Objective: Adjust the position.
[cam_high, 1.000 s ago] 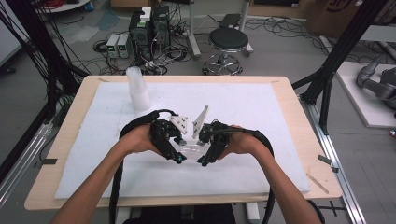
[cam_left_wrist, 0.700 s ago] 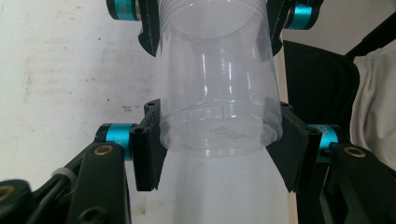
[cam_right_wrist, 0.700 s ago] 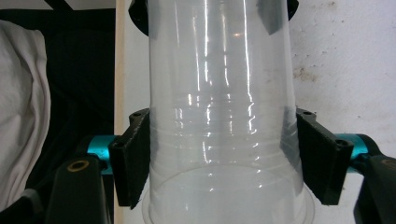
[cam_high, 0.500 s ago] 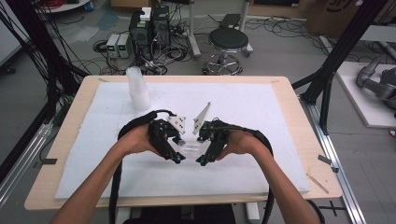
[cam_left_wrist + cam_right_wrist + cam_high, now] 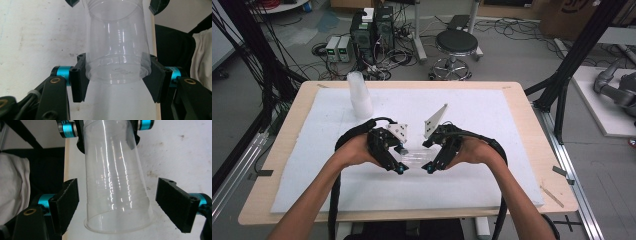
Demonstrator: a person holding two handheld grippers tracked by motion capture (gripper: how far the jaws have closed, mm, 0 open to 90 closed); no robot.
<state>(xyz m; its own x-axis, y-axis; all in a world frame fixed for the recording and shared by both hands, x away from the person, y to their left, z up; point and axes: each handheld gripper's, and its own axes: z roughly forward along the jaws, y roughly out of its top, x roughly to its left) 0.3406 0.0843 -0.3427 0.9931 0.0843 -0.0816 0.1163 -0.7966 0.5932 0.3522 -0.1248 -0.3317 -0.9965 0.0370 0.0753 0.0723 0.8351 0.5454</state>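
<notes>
Presently, item one: a clear cup (image 5: 416,161), lying on its side over the white mat (image 5: 492,185), held between our two grippers, well in front of the cup stack (image 5: 359,95) at the mat's far left.

Item two: left gripper (image 5: 400,169), jaws closed on the cup's base end; in the left gripper view the black pads (image 5: 78,77) press both sides of the cup (image 5: 117,50) near its bottom.

Item three: right gripper (image 5: 430,169), jaws wide apart at the rim end; in the right gripper view the cup (image 5: 117,192) sits between the pads (image 5: 66,202) with clear gaps on both sides, touching neither.

Progress, as we judge it: one cup is off the stack and in hand; the handover or setting down is left to do.

Change from a second ago: both grippers sit slightly nearer us and closer together, the cup between them as before; the stack has not moved.
</notes>
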